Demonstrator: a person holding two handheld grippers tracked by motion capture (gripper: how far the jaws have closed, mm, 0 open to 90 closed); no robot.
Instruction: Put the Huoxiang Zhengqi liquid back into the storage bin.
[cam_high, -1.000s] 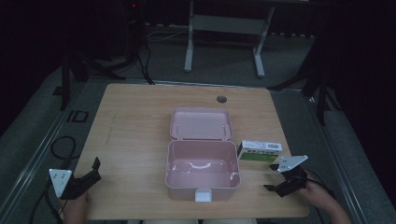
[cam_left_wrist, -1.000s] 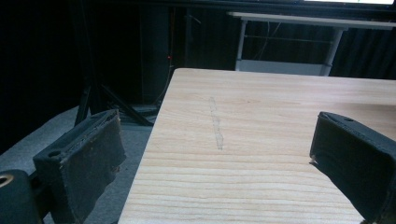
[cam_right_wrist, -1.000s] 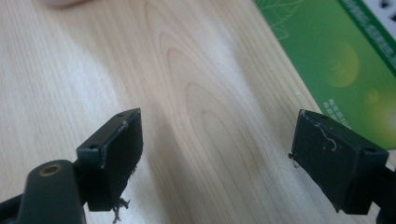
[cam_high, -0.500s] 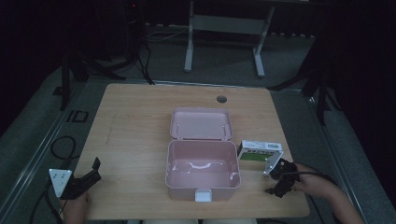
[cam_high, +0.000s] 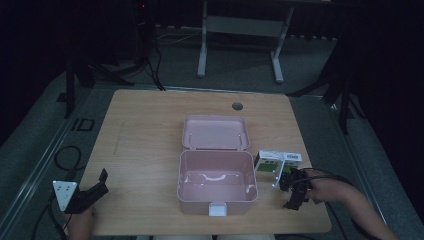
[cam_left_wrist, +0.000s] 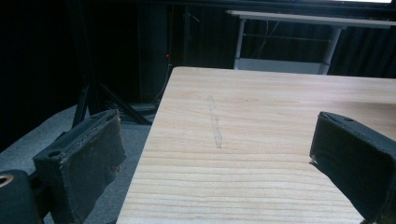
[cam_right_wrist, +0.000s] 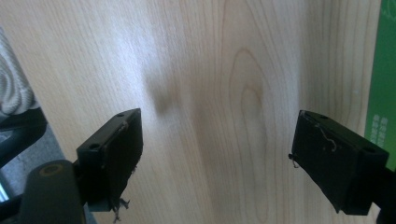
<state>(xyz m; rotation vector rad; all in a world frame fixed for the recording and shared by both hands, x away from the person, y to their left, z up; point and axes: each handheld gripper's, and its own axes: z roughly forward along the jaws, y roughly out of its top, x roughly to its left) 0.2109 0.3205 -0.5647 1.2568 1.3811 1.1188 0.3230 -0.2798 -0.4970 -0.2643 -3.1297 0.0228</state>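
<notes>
A pink box (cam_high: 216, 186) stands open at the table's middle front, nothing inside it, its lid (cam_high: 215, 132) lying flat behind it. To its right lies a green and white carton (cam_high: 278, 160). My right gripper (cam_high: 293, 192) hovers just in front of the carton, tipped down at the wood, jaws open. In the right gripper view the gripper (cam_right_wrist: 217, 158) spans bare tabletop, with the carton's green side (cam_right_wrist: 385, 88) at the right edge. My left gripper (cam_high: 94, 192) rests open at the table's front left corner; its view has the gripper (cam_left_wrist: 215, 172) over bare wood.
The wooden table (cam_high: 150, 135) has a round cable hole (cam_high: 237, 106) near its far edge. A desk frame (cam_high: 240, 30) stands behind it on the grey floor. Cables (cam_high: 65, 156) lie on the floor to the left.
My right gripper has moved left toward the carton and tipped to face down at the table. The left gripper, box and carton have stayed put.
</notes>
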